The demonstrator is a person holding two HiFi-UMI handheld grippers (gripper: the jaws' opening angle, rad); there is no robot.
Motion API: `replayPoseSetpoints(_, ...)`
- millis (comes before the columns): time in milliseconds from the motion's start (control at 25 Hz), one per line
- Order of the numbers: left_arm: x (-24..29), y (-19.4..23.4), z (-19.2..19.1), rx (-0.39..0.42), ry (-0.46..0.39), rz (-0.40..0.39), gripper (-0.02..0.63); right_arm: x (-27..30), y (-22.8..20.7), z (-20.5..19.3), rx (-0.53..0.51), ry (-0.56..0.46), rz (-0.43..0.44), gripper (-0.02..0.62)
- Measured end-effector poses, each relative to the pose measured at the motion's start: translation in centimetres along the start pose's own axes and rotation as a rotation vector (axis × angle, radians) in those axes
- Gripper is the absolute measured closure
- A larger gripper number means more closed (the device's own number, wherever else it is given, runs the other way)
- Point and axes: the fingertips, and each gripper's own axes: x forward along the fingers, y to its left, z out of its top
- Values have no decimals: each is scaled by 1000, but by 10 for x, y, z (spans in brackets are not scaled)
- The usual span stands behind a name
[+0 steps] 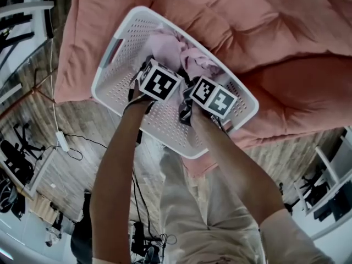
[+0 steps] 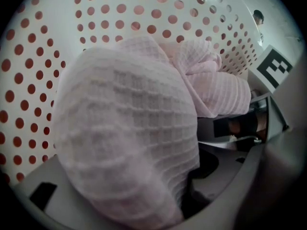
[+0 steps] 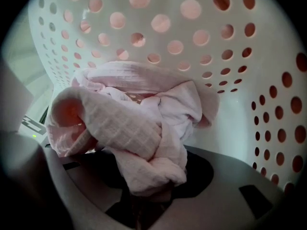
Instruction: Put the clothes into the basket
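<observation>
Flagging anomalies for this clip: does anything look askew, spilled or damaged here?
Nothing is spilled or damaged. The white perforated plastic basket lies at a slant on the salmon quilted bedspread, and its near corner seems to jut past the bed's edge. The pale pink waffle-weave garment is bunched inside it.

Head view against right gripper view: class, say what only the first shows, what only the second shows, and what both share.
Only the head view: the person's arms, the pink bedding beneath the basket, and the wooden floor. Only the right gripper view: the right gripper seen close, its jaws shut on a fold of the pink clothes. Both: the white perforated basket with the pink clothes inside it.
</observation>
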Motion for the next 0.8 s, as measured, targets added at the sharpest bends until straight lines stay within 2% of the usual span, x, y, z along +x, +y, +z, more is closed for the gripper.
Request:
replayPoseSetpoints(160,2,0,-1,-10,-1,13,269,-1,-3,1,-10,-4,-3,403)
replayPoseSetpoints(280,-8,1,2,3,-1,18,247,-8,-1,0,-21,-2,2,374)
replayPoseSetpoints(480,-20,11,3,6,3,63,113,-16,-5,3,-4,-3,-19,297)
replayPoseSetpoints(800,-42,-2,4,35,-5,60,109,-37,0,1,32,-24,-13,268)
